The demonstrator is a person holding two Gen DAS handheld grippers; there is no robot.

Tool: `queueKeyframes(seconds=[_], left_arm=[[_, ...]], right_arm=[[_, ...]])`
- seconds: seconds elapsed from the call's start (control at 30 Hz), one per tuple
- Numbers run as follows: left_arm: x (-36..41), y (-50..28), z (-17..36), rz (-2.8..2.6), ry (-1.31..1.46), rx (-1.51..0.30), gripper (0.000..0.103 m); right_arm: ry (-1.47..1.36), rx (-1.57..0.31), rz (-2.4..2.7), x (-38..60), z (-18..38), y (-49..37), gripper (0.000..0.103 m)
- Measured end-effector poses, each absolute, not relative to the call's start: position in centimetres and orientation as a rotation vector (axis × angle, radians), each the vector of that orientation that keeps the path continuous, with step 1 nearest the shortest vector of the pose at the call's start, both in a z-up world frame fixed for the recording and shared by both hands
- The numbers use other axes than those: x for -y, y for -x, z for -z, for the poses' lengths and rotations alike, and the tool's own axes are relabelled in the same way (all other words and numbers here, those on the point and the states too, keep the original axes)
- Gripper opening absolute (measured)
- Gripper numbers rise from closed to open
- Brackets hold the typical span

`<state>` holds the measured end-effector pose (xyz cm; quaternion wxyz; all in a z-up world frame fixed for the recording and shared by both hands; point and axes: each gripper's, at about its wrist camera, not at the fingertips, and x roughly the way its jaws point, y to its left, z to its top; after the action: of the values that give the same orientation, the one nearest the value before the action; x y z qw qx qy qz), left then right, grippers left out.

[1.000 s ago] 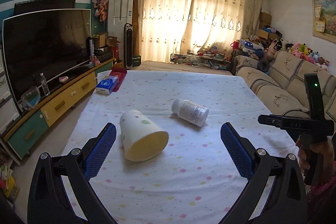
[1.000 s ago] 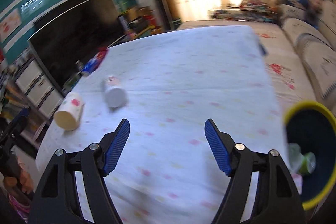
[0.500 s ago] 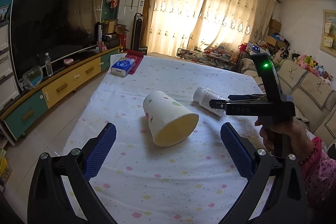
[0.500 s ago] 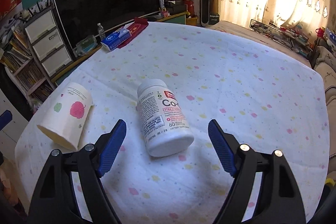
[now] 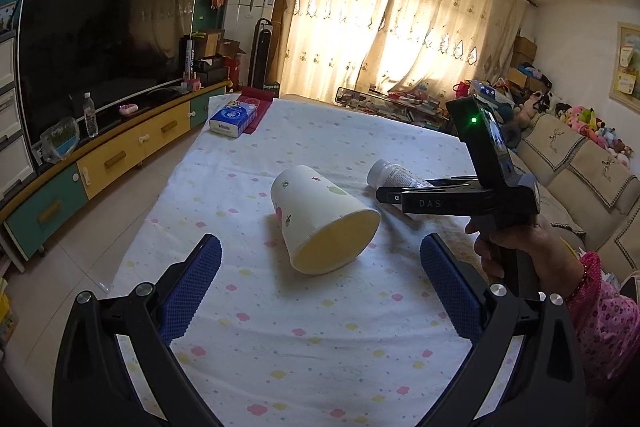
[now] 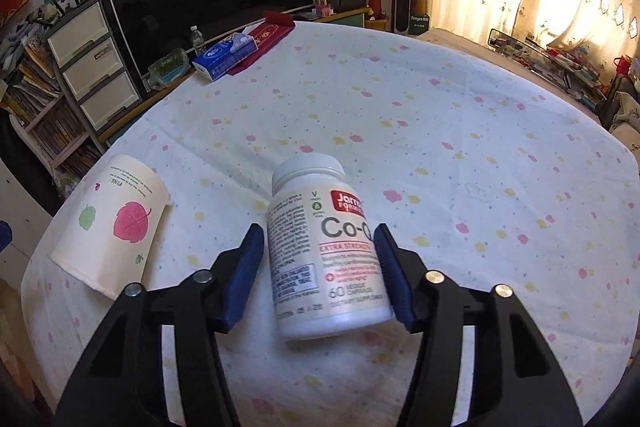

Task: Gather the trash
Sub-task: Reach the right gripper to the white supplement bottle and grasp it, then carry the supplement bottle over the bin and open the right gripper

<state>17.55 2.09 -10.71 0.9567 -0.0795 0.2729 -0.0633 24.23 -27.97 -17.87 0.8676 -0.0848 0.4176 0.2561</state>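
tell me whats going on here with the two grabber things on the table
A person is clearing trash off a cloth-covered table with a tool in each hand. The right tool straddles a white supplement bottle lying on its side, and its jaws are closing on it; the right pad looks against it, the left just short. The left tool is open, pointed at a tipped-over paper cup that nothing holds yet.

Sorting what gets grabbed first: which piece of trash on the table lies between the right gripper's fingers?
The white plastic supplement bottle, lying on its side; the right gripper is closing around it. The leaf-printed paper cup lies apart, ungripped.
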Motion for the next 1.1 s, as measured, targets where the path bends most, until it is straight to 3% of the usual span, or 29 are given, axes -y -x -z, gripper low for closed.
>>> queueKeyframes(seconds=[0.63, 1.1], left_arm=[[-0.5, -17.7, 11.0, 0.159, 0.15, -0.57, 0.098], [2.6, -16.5, 10.5, 0.201, 0.105, -0.572, 0.098]], right_arm=[[-0.036, -0.846, -0.458, 35.1, 15.0, -16.2, 0.045], [-0.299, -0.772, -0.111, 51.2, 15.4, -8.4, 0.045]])
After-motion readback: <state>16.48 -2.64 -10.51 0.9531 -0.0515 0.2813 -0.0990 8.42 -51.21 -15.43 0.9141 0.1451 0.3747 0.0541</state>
